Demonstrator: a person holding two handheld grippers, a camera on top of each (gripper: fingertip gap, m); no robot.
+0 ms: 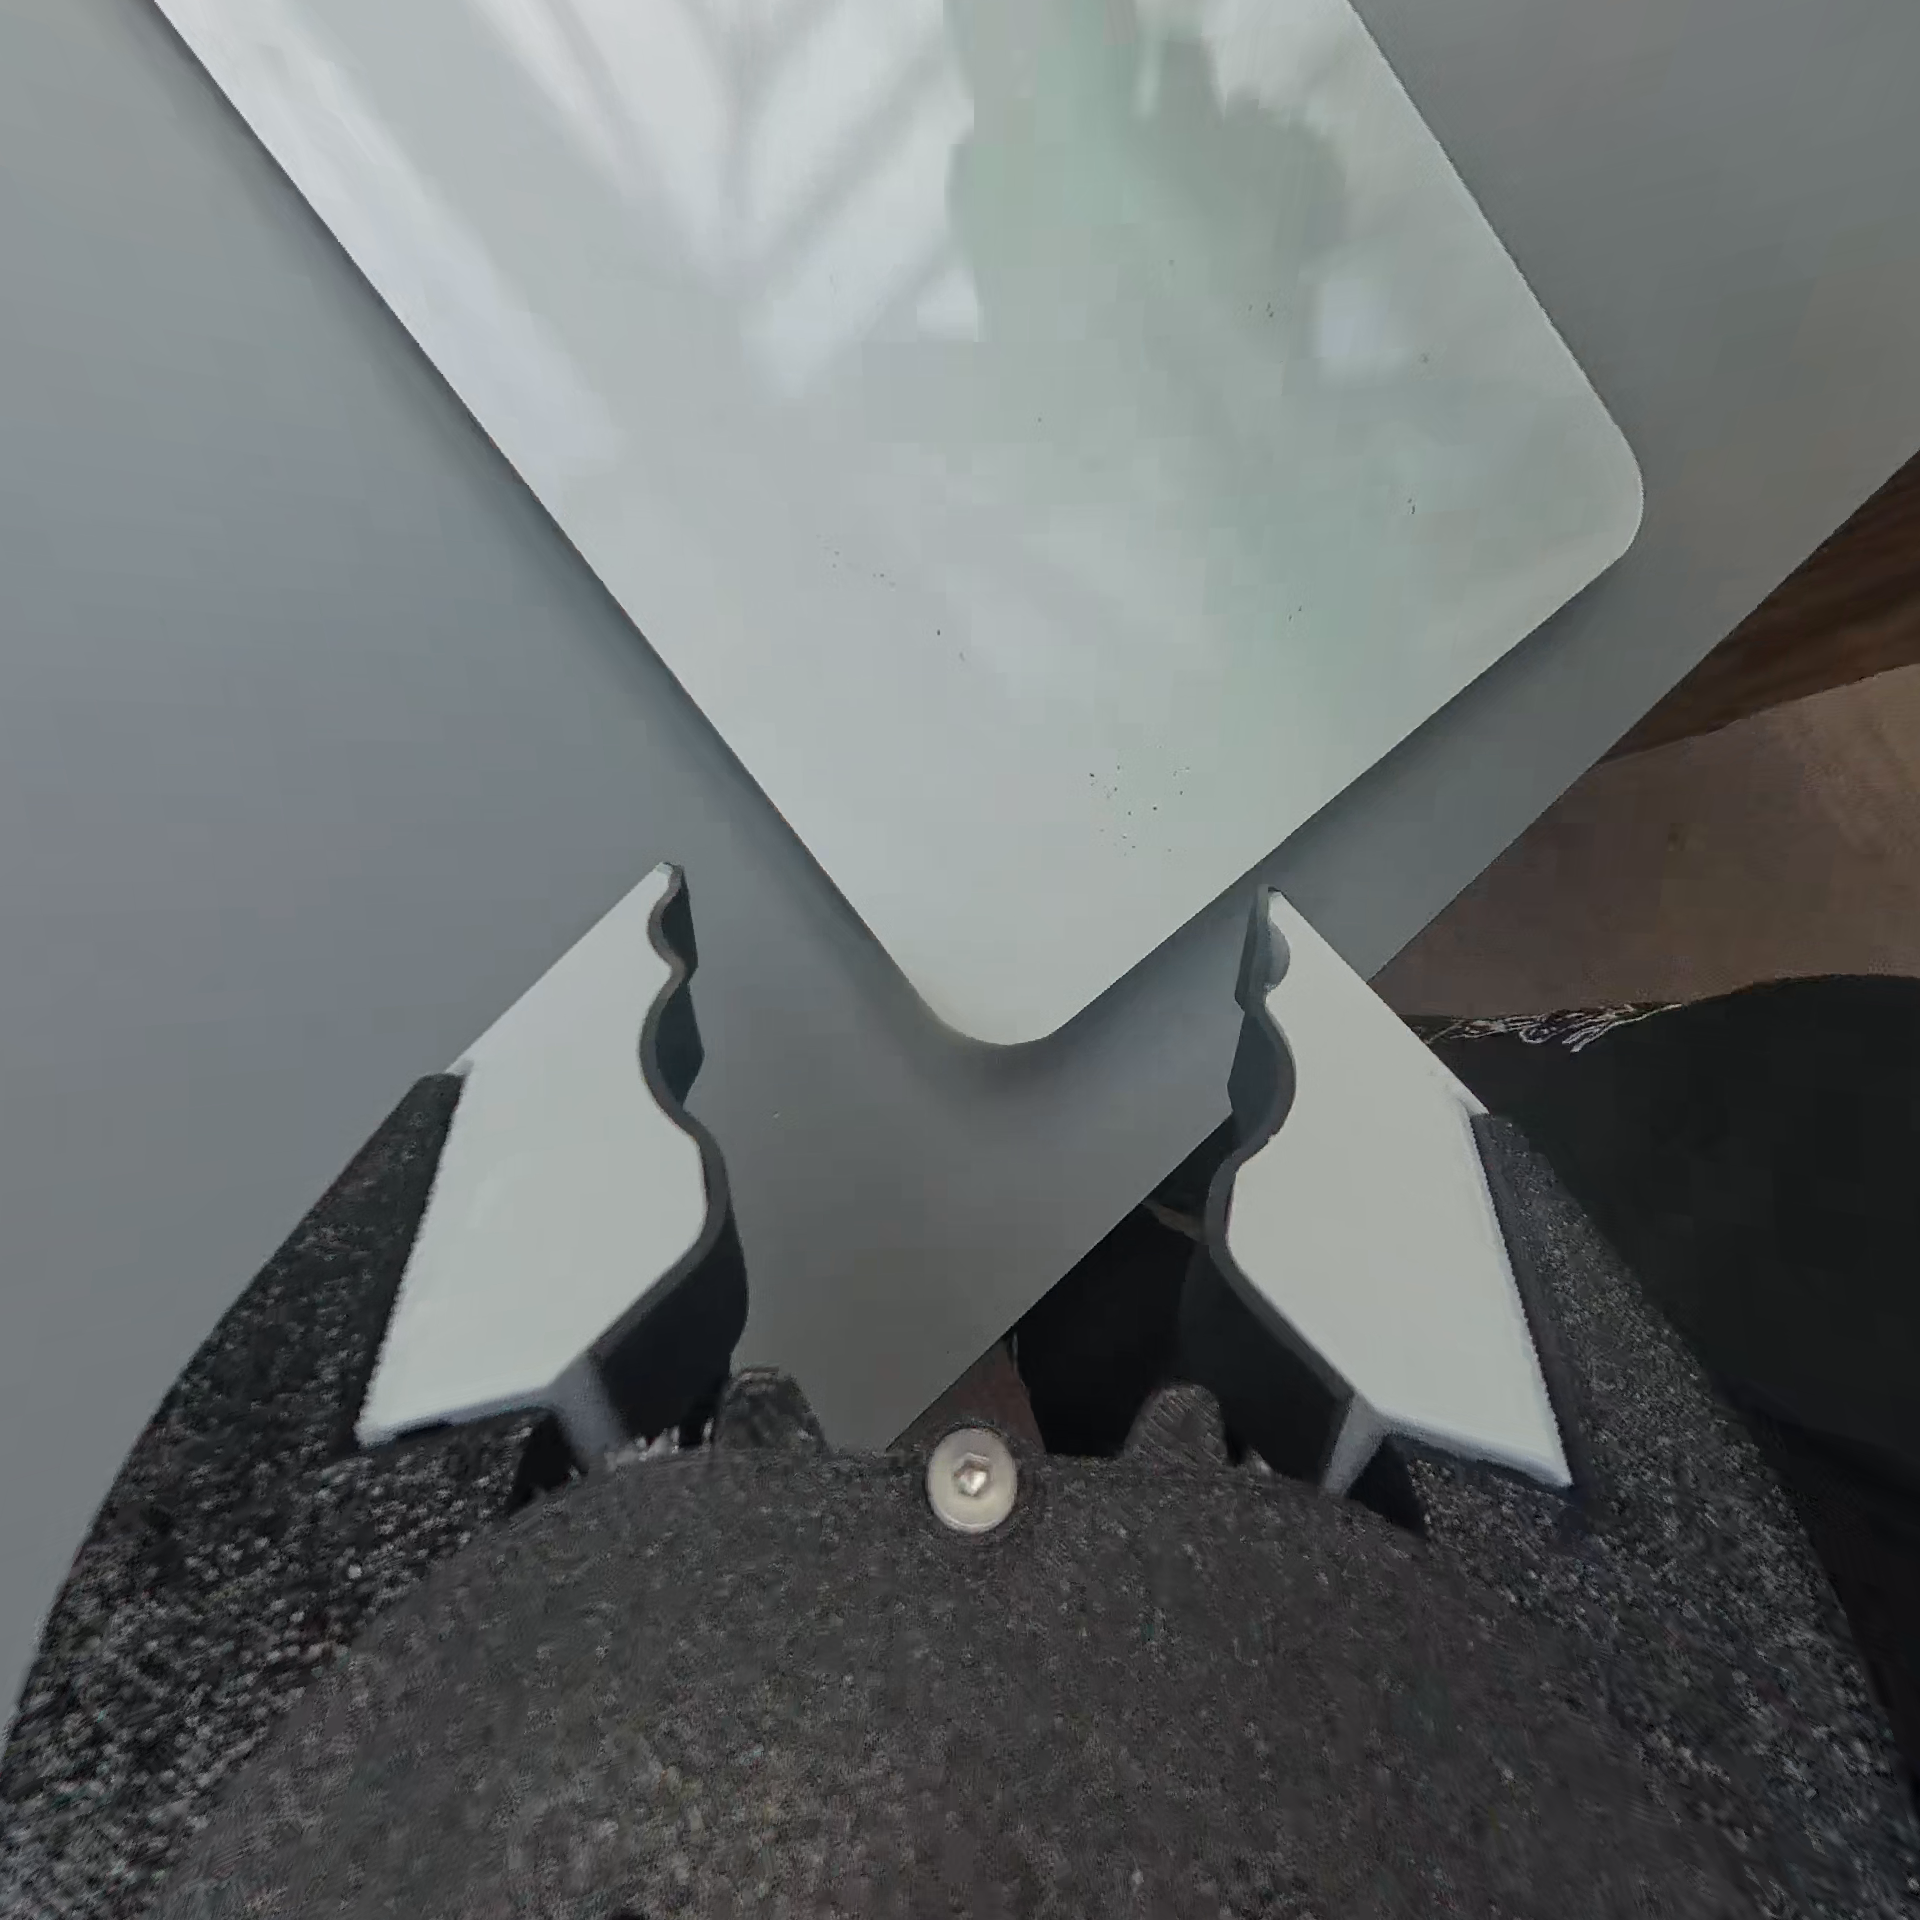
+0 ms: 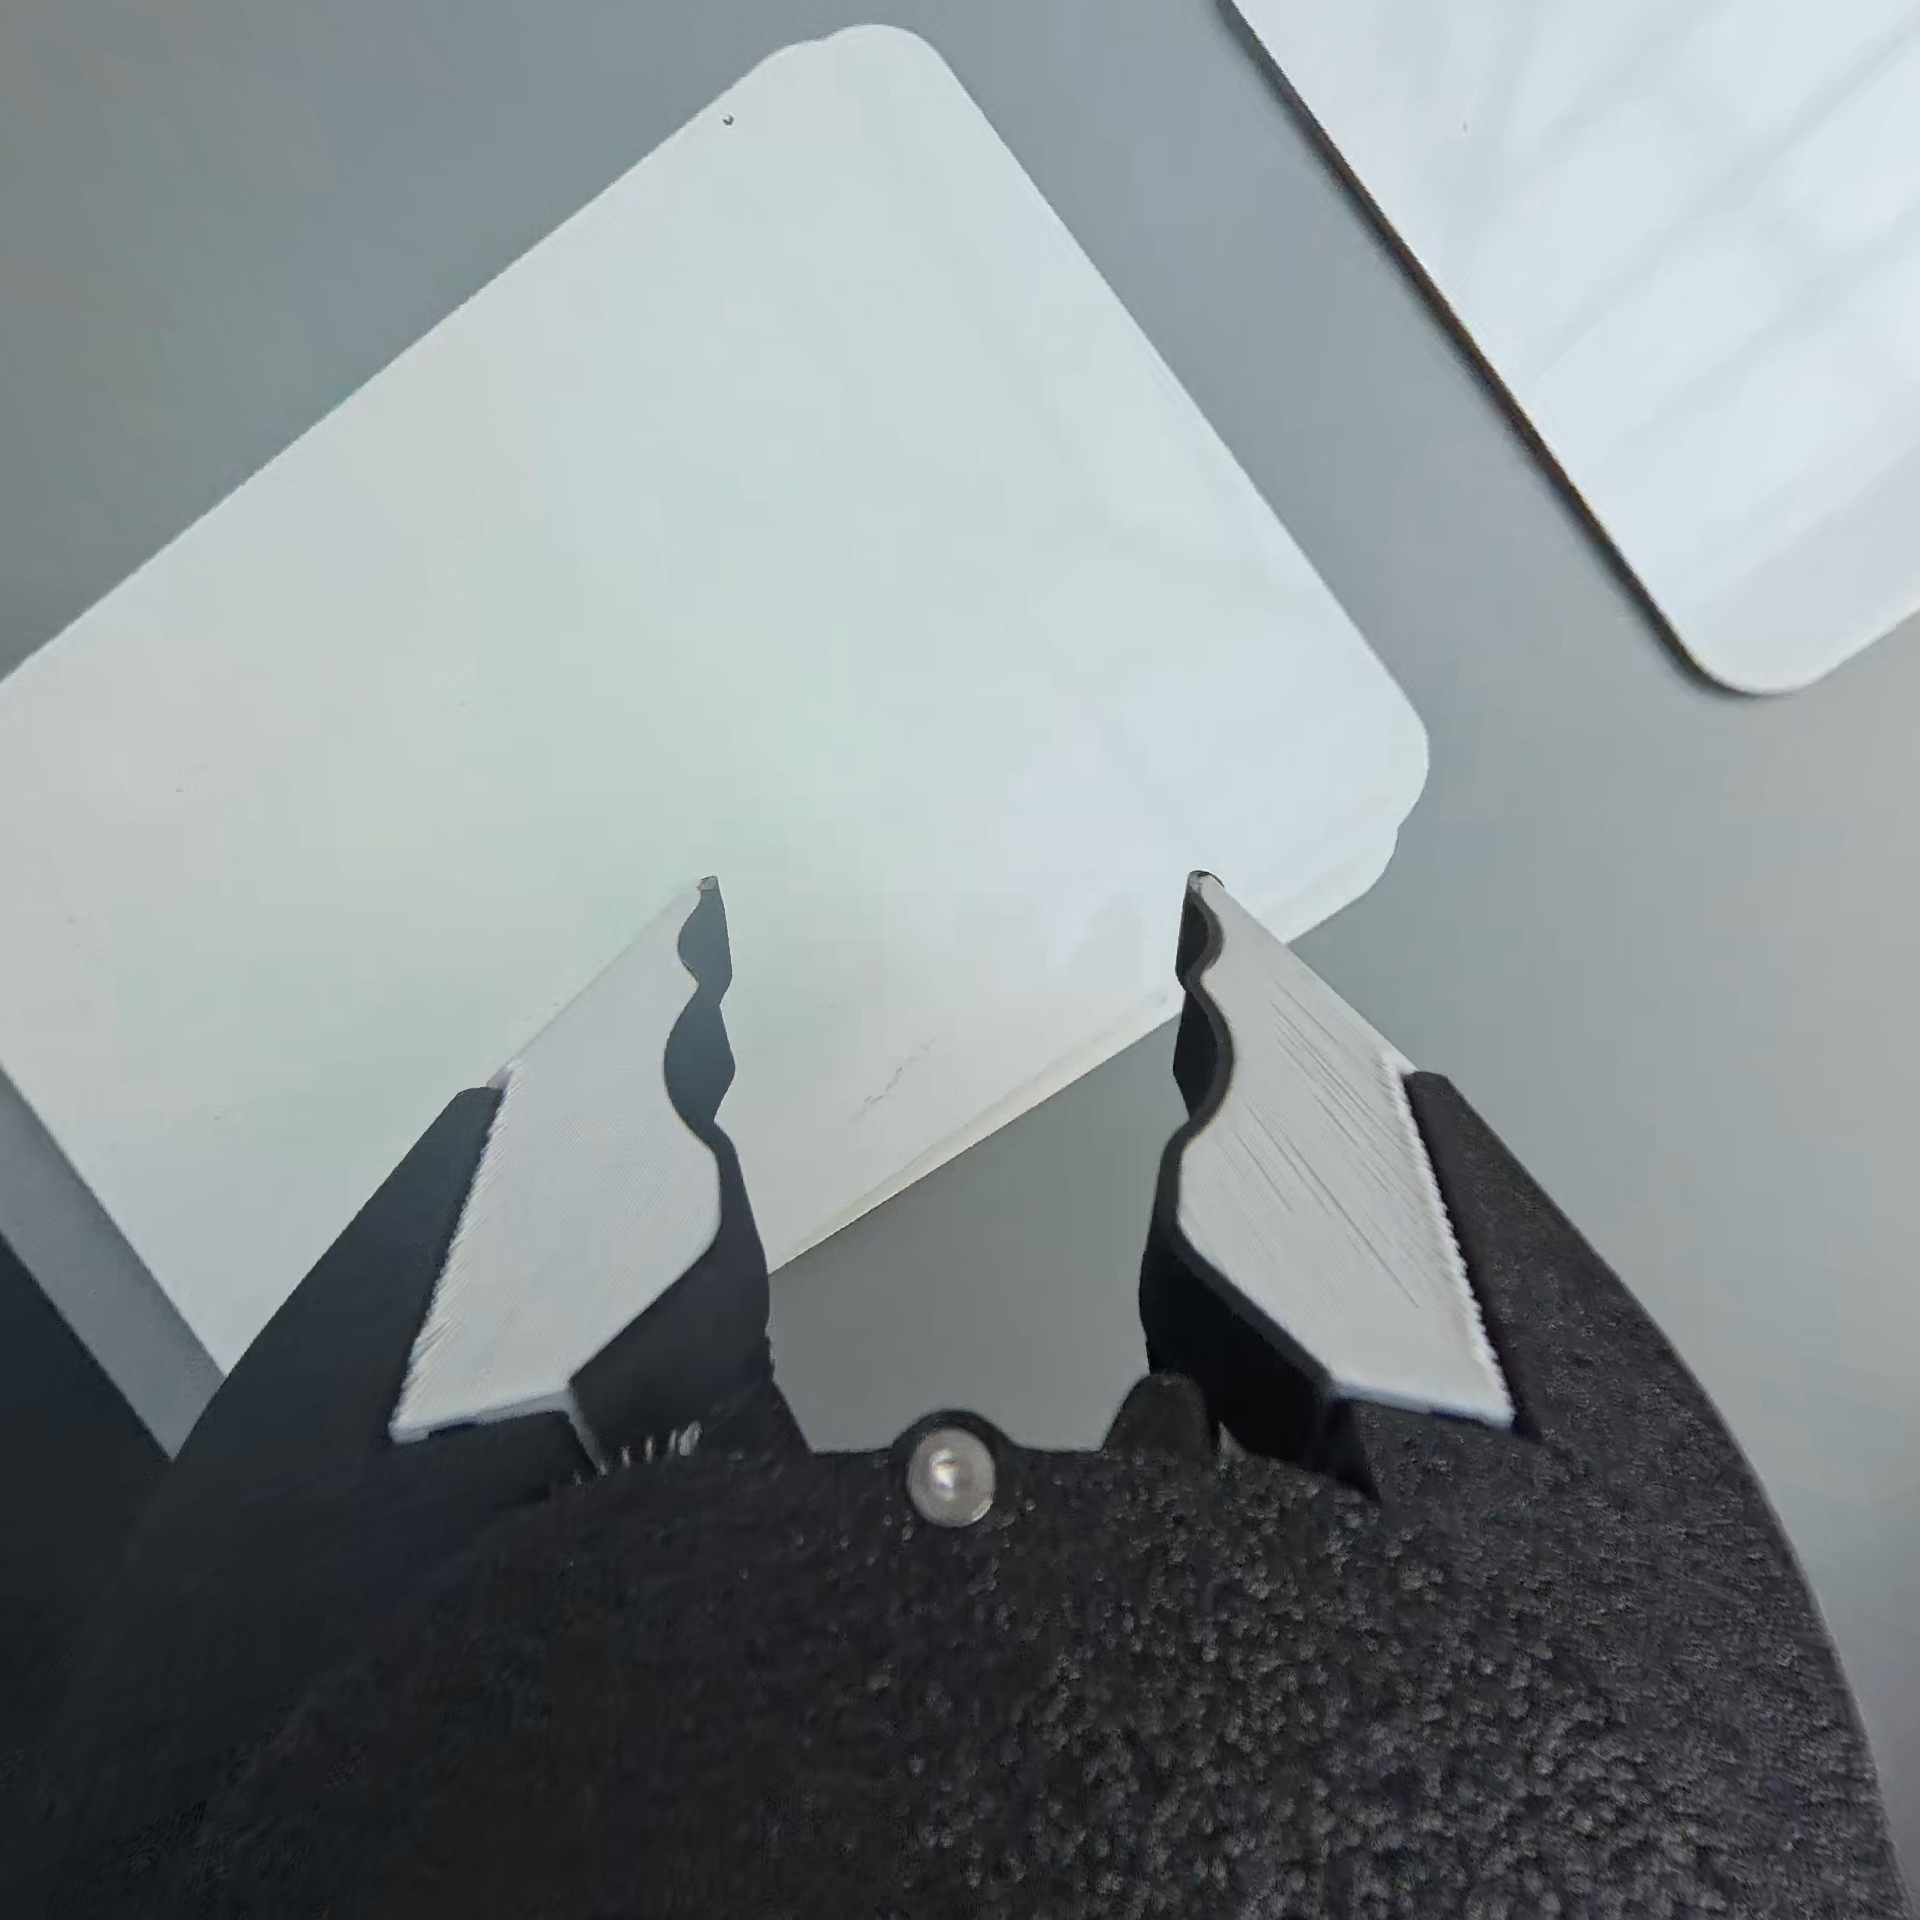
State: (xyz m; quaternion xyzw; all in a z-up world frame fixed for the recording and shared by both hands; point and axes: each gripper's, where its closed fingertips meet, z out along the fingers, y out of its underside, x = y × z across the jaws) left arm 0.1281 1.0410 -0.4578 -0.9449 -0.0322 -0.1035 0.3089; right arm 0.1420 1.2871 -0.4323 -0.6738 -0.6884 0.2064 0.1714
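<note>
- The grey table (image 1: 260, 727) lies under both grippers; in the left wrist view its edge runs behind the right finger, with brown floor (image 1: 1714, 831) beyond it.
- A matte white board (image 2: 675, 623) lies flat on the table, ahead of and under the fingertips of the right gripper (image 2: 956, 883) (the left tip is over the board, the right tip over its edge).
- A glossy white board (image 1: 987, 468) lies ahead of the left gripper (image 1: 971, 883); its rounded corner points into the gap between the fingers. The same board shows far to the right of the right finger (image 2: 1662, 312).
- Both grippers stand wide apart and hold nothing.
</note>
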